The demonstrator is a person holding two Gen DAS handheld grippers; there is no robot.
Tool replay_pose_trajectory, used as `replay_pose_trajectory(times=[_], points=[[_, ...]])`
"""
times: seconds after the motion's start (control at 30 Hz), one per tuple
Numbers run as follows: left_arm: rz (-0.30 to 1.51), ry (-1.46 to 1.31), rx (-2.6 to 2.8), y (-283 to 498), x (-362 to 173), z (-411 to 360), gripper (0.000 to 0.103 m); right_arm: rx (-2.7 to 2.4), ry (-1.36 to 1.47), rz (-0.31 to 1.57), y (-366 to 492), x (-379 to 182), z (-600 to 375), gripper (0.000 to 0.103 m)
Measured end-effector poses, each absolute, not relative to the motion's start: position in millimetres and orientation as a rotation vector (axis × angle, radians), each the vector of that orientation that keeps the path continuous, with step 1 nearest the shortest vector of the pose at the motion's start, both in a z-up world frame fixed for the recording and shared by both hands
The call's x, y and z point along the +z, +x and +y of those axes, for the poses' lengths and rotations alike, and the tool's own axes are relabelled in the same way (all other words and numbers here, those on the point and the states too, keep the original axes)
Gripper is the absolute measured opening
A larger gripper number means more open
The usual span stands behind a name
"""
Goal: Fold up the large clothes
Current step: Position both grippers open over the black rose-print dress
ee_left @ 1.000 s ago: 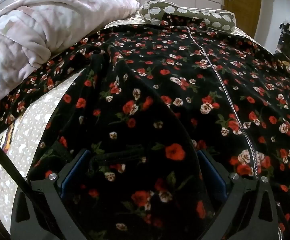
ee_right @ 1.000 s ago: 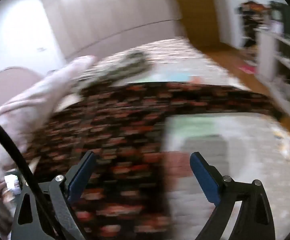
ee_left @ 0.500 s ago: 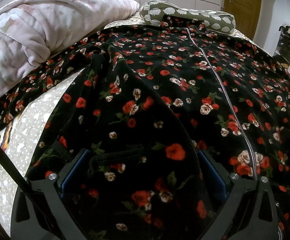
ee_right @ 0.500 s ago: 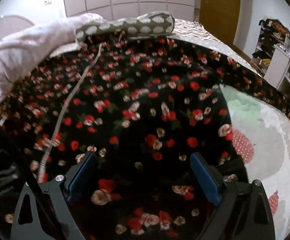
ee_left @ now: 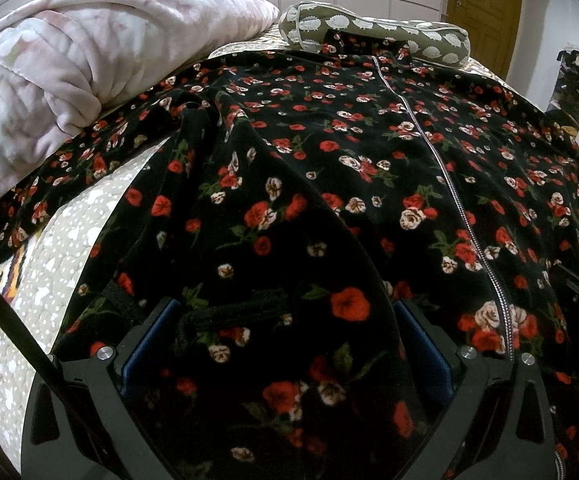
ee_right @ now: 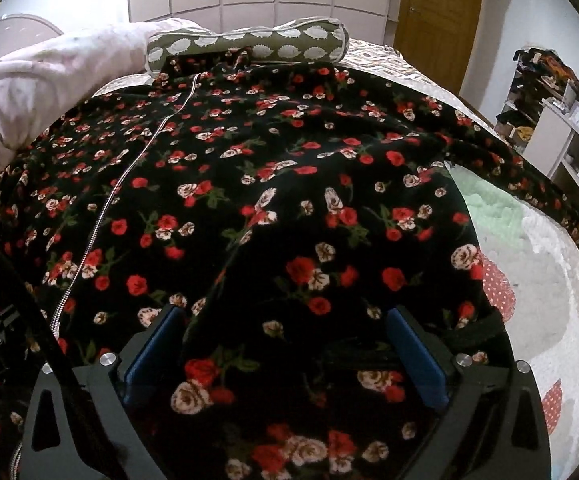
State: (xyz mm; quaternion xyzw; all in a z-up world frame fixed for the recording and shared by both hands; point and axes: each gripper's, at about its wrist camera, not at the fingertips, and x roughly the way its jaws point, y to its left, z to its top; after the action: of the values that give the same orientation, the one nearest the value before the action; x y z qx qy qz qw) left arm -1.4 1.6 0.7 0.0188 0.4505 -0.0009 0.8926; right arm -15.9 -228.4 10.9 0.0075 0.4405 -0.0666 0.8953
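Black velvety fabric w/ red & cream roses: a large zip-front garment (ee_left: 309, 168) lies spread flat across the bed (ee_left: 73, 232), front up, silver zipper (ee_left: 441, 168) running from collar down toward the hem. Collar end touches an olive pillow (ee_left: 373, 34) w/ white hedgehog print at the far side; a pink fleece blanket (ee_left: 69, 76) is bunched beside the garment's left sleeve. Right sleeve stretches out over the patterned bedspread (ee_right: 549, 280).

Left hand-held gripper (ee_left: 285, 344) sits low over the hem area, blue pads wide apart, fabric lying between them but not pinched. Right hand-held gripper (ee_right: 285, 352) likewise released, jaws spread, hovering on/over the hem right of the zipper; can't tell if pads touch cloth. Shelves (ee_right: 561, 128) & a wooden door (ee_right: 437, 8) in bkgd.
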Motion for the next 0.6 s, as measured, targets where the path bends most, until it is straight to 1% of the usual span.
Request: replay_pose_trajectory(times=[0.37,0.6], points=[[0.925,0.029,-0.009,-3.1,2.1,3.2,0.103,-0.141,0.012,0.907,-16.9,9.6,-228.0,0.103],[0.89,0.051,0.012,-27.7,21.0,5.7,0.103,-0.151,0.014,0.937,-23.8,12.1,-227.5,0.102]])
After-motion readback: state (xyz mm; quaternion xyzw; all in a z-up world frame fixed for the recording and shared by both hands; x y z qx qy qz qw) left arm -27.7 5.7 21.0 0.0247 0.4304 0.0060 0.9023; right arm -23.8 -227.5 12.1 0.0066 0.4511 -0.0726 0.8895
